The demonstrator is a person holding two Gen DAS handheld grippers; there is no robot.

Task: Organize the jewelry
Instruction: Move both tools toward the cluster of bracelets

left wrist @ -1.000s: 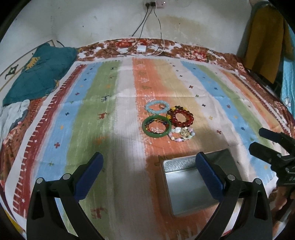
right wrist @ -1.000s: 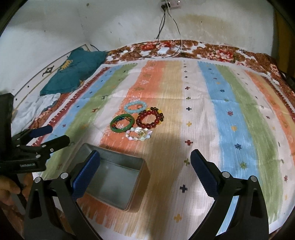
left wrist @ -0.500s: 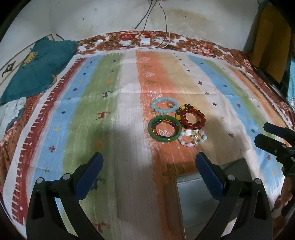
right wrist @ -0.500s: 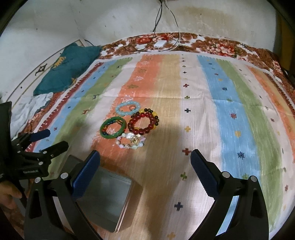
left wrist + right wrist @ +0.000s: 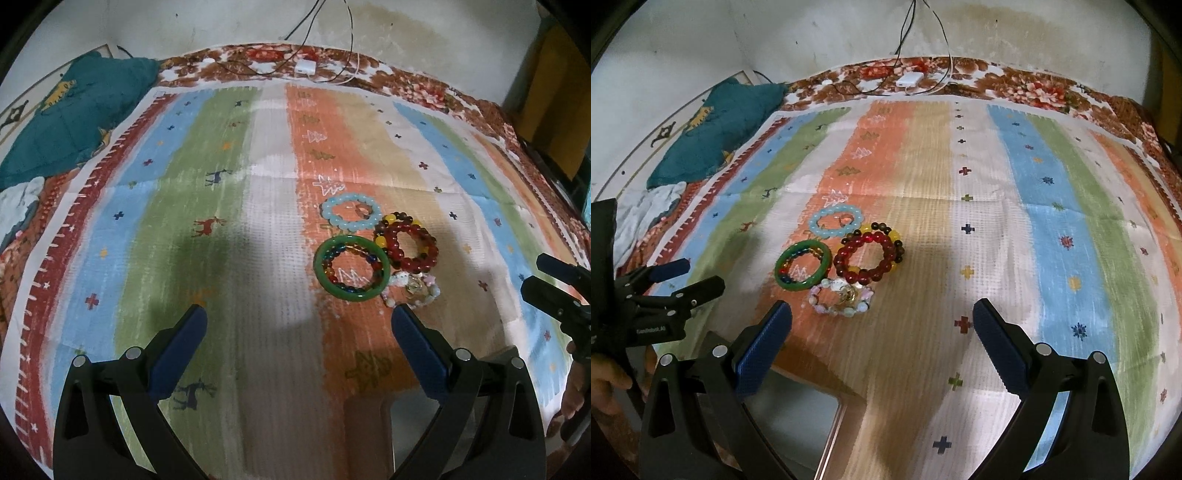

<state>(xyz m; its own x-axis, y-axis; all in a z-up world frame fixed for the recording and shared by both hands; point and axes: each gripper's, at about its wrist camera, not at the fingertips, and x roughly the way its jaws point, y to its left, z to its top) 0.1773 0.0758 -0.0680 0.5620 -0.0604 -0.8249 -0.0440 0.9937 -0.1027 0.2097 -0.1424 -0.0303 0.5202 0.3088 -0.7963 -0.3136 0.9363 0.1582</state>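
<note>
Several bracelets lie clustered on the striped cloth: a pale blue bead one [image 5: 350,212] [image 5: 834,220], a green bangle [image 5: 351,268] [image 5: 801,269] with a coloured bead bracelet inside it, a dark red bead one [image 5: 406,243] [image 5: 868,254] and a pastel charm one [image 5: 413,291] [image 5: 841,297]. The grey metal tin [image 5: 798,417] [image 5: 402,424] sits near the front edge, partly under the fingers. My left gripper [image 5: 297,330] [image 5: 689,275] is open and empty, just short of the bracelets. My right gripper [image 5: 882,325] [image 5: 535,275] is open and empty, just before the charm bracelet.
The striped cloth [image 5: 229,258] covers a bed with a floral border. A teal cushion [image 5: 74,114] [image 5: 720,125] and crumpled white cloth [image 5: 646,210] lie at the far left. A white charger with cables [image 5: 910,79] rests by the back wall.
Both grippers have moved forward toward the bracelets. The tin has slid down to the bottom edge of both views. Both grippers stay open.
</note>
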